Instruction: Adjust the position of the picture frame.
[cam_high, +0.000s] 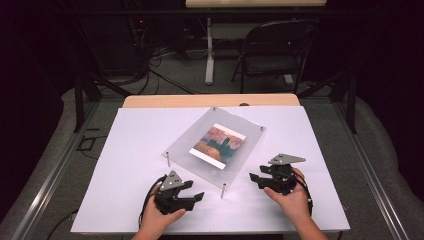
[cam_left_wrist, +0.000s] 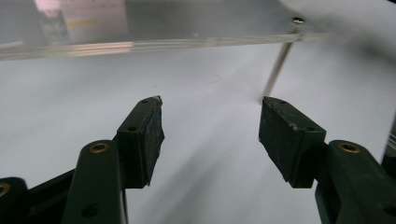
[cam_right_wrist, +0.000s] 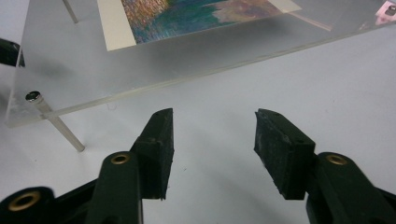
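- I hold a gripper in each hand over a white board (cam_high: 130, 150) on the table, both at its near edge.
- Between and just beyond them stands the frame (cam_high: 200, 150): a clear plate raised on thin metal legs, turned like a diamond, with a small print (cam_high: 218, 142) of a painted tower pressed in its middle.
- My left gripper (cam_high: 192, 196) sits near left of the frame, pointing right toward the near leg (cam_high: 223, 190). Its fingers are spread wide with nothing between them.
- My right gripper (cam_high: 255, 178) sits near right of the frame, pointing left at the plate's near right edge. Its fingers are also wide apart and empty.
- In the left gripper view, the plate's edge (cam_left_wrist: 140, 45) runs across the top and one leg (cam_left_wrist: 278, 70) drops to the board just beyond the right finger (cam_left_wrist: 287, 137).
- In the right gripper view, the plate's edge (cam_right_wrist: 187, 79) crosses above both fingers, with a leg (cam_right_wrist: 58, 123) at the left (its screw head shows on top).
- Risks, as I judge them: the plate is slick, so a shallow pinch on its edge could slip.
- A finger that bumps a thin leg could push the whole frame across the board or tip it.
- If one hand lifts ahead of the other, the plate would tilt and might slide free.
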